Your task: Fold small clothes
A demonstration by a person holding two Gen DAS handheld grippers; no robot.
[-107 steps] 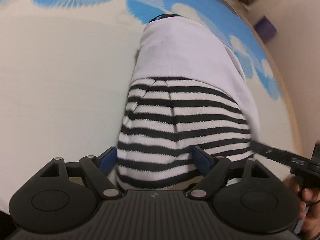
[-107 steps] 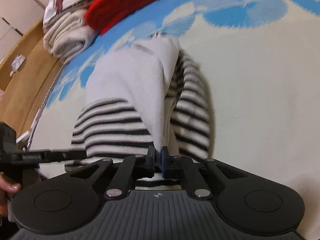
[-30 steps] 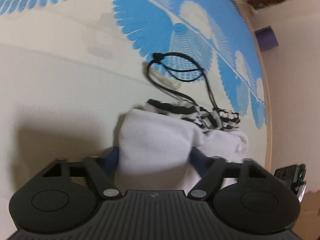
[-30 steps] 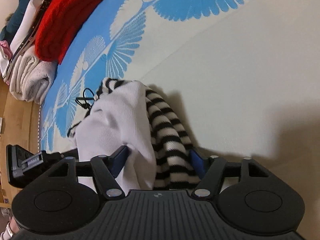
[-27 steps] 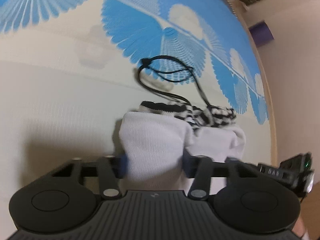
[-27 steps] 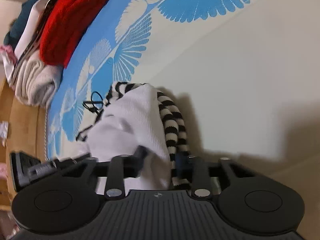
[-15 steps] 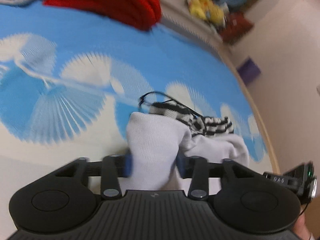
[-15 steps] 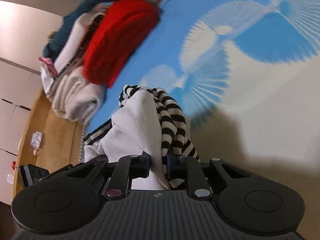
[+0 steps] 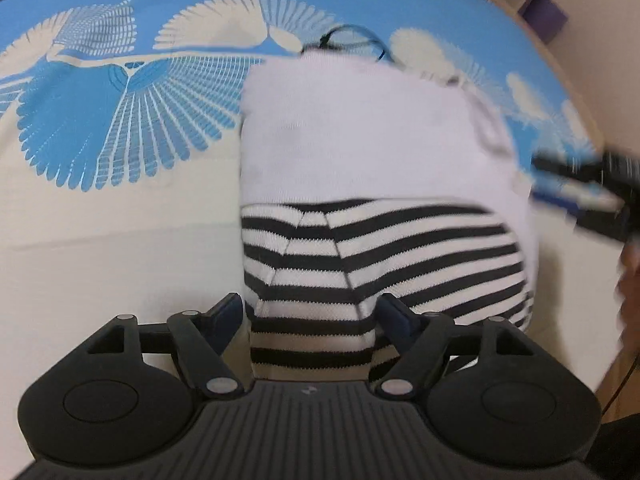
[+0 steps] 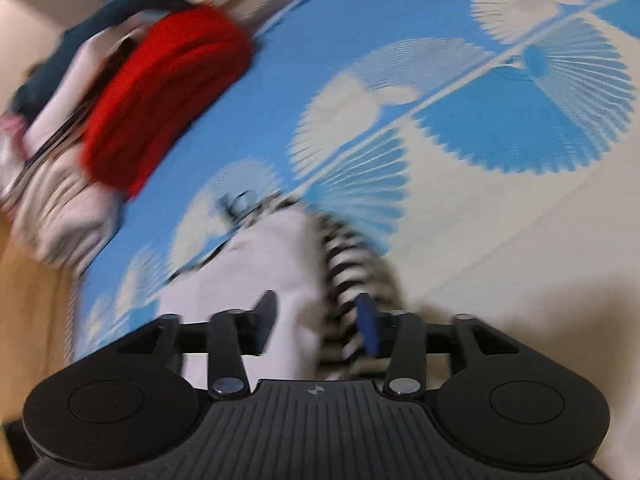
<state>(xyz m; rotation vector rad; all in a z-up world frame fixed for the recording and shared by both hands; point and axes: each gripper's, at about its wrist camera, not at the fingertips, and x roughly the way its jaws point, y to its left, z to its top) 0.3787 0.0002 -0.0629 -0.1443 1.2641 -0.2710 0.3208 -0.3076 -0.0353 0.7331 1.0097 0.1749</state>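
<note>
A small folded garment point(image 9: 360, 184), white with a black-and-white striped part, lies flat on the blue-and-cream patterned cover point(image 9: 120, 128). My left gripper point(image 9: 310, 312) is open, its jaws on either side of the striped near edge. My right gripper point(image 10: 316, 316) is open too, with the garment point(image 10: 280, 264) lying between its jaws; this view is motion-blurred. The right gripper also shows blurred at the right edge of the left wrist view point(image 9: 580, 196). A black cord point(image 9: 352, 36) sticks out past the garment's far edge.
A stack of folded clothes with a red knit item point(image 10: 160, 96) on top sits at the back left in the right wrist view, beside a wooden floor point(image 10: 32, 304). A purple box point(image 9: 542, 12) stands by the wall at the far right.
Both grippers were shut on the bunched garment and held it up. Now both have opened and the garment lies flat and folded on the cover.
</note>
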